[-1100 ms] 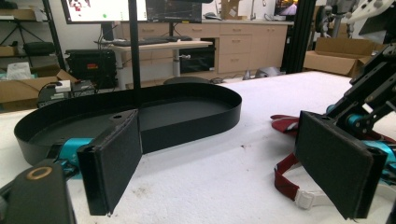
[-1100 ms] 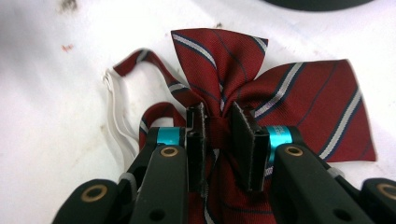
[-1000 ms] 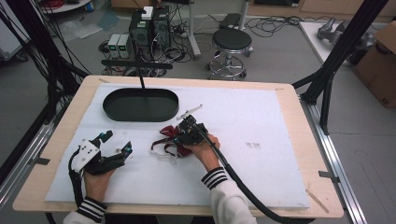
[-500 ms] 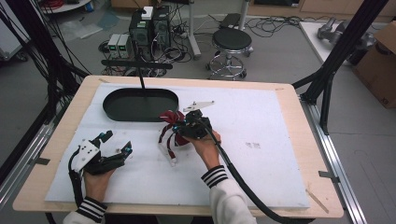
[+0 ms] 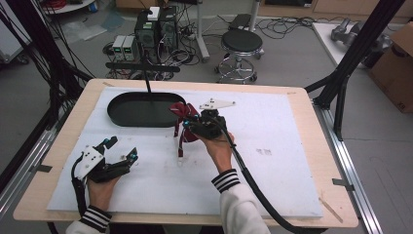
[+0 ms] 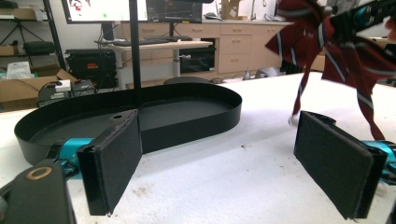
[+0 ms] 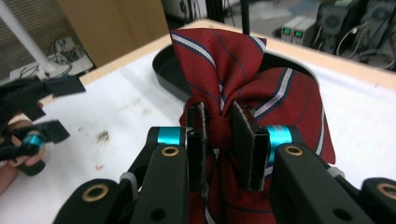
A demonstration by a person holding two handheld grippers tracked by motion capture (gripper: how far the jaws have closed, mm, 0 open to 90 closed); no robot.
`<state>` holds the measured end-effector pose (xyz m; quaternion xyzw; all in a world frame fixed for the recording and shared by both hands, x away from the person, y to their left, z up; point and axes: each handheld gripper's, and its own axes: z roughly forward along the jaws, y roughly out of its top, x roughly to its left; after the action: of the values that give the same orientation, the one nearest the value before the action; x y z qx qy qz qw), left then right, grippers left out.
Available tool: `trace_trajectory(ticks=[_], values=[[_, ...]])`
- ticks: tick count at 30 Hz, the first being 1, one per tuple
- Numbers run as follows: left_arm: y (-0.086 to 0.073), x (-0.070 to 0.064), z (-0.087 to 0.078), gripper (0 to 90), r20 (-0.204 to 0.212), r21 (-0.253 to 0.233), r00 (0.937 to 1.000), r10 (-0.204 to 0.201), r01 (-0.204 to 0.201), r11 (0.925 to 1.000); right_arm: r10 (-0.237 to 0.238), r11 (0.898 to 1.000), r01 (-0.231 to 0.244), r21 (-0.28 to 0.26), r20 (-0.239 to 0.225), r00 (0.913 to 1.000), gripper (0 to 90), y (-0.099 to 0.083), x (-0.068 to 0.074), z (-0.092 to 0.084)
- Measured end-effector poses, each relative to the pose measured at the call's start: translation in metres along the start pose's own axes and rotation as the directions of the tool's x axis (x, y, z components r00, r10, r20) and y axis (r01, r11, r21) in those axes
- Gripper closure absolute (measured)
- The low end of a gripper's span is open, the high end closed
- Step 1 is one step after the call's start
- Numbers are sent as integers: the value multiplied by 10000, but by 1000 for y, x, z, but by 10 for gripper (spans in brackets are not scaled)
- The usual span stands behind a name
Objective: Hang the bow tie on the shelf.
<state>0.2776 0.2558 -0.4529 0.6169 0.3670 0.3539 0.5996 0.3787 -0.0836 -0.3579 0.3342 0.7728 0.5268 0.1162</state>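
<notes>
My right gripper (image 7: 219, 140) has its jaws pinched tight on the central knot of a dark red striped bow tie (image 7: 233, 70), the pads pressing in from either side so the cloth bunches between them. In the high view the tie (image 5: 182, 122) hangs clear of the white table cover (image 5: 292, 146), just in front of the near edge of the black oval tray (image 5: 124, 109), with its strap ends dangling down toward the cover. It looks very light and thoroughly soft: the wings flop, the fabric folds wherever it is squeezed, and the woven surface seems smooth enough to slide if I held only a loose edge. The knot is the firmest, thickest part, so that is the right place to grip, and nothing about it looks breakable. The trailing straps could snag on the tray rim, I judge, so they need watching. I think one strap ends in a small clasp, though it is too small to be sure. My left gripper (image 5: 119, 156) rests low on the cover well to the side, jaws spread wide and holding nothing.
</notes>
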Motion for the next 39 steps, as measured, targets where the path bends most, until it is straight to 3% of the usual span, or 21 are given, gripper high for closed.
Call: trace_trajectory(ticks=[5, 8, 11, 13, 21, 27, 33, 39], values=[[0, 0, 0, 156, -1, 2, 10000, 8, -8, 10000, -15, 9978, 22, -670, 100, 9999, 760, 8, -1, -8], [0, 0, 0, 156, -2, 1, 10000, 2, -2, 10000, 113, 9984, -103, -553, 170, 9998, 759, 19, -2, -11], [0, 0, 0, 156, -10, -4, 10000, -19, 19, 10000, -518, 9918, 546, -1159, 267, 9983, 759, 29, 4, -12], [0, 0, 0, 156, -11, -3, 10000, -16, 16, 10000, -375, 9953, 405, -877, 357, 9987, 759, 38, 3, -13], [0, 0, 0, 156, -7, -17, 10000, -62, 62, 10000, -618, 9887, 666, -1343, 395, 9973, 759, 71, 6, -12], [0, 0, 0, 156, 3, 21, 10000, -71, 71, 10000, 10, 9877, 59, -1563, 440, 9990, 759, 76, -7, -14], [0, 0, 0, 156, 2, 33, 10000, -71, 71, 10000, -59, 9889, 129, -1478, 477, 9988, 759, 78, -8, -10], [0, 1, 0, 156, 2, 49, 10000, -78, 78, 10000, -566, 9861, 629, -1541, 453, 9974, 758, 96, 2, 2]])
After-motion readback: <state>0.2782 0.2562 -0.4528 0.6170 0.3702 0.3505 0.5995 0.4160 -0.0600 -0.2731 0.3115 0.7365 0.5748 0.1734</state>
